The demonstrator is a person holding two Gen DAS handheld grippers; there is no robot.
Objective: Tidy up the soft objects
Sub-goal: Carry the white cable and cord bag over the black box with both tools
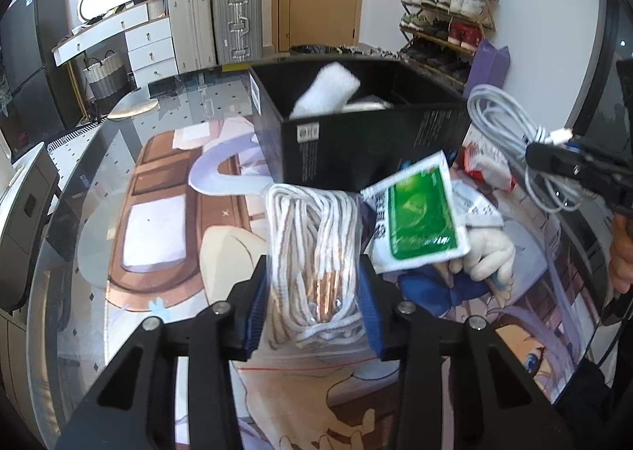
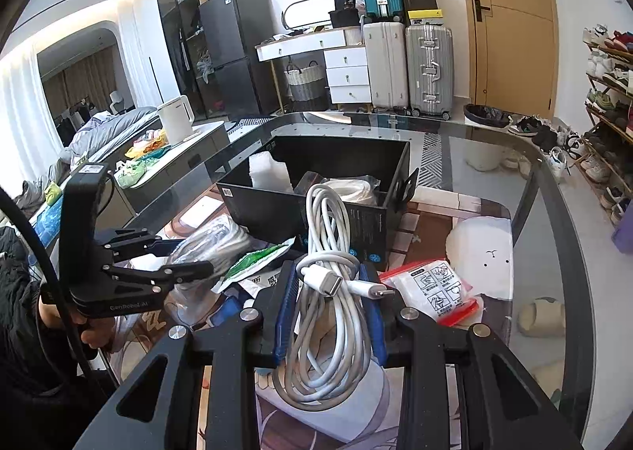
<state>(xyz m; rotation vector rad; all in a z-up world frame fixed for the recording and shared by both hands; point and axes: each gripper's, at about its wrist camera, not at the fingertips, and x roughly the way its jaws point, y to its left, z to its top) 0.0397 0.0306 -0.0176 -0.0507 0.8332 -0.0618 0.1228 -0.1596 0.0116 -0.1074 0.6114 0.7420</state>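
My left gripper (image 1: 314,272) is shut on a clear bag of white and copper braided cord (image 1: 312,228), held just in front of the black box (image 1: 356,149). The box holds a white foam roll (image 1: 328,90) and a coiled cord. My right gripper (image 2: 330,280) is shut on a coil of white charging cable (image 2: 328,220), its plugs lying across the jaws, also short of the black box (image 2: 277,208). In the right wrist view the left gripper (image 2: 198,268) shows at left with its bag (image 2: 213,240). A green and white sachet (image 1: 419,216) lies between the two grippers.
A red and white zip pouch (image 2: 435,287), more paper sachets and a white plush toy (image 1: 486,248) lie on the printed mat. A white round pad (image 2: 482,248) sits at right. The glass table's curved edge (image 2: 554,188) runs behind and to the right.
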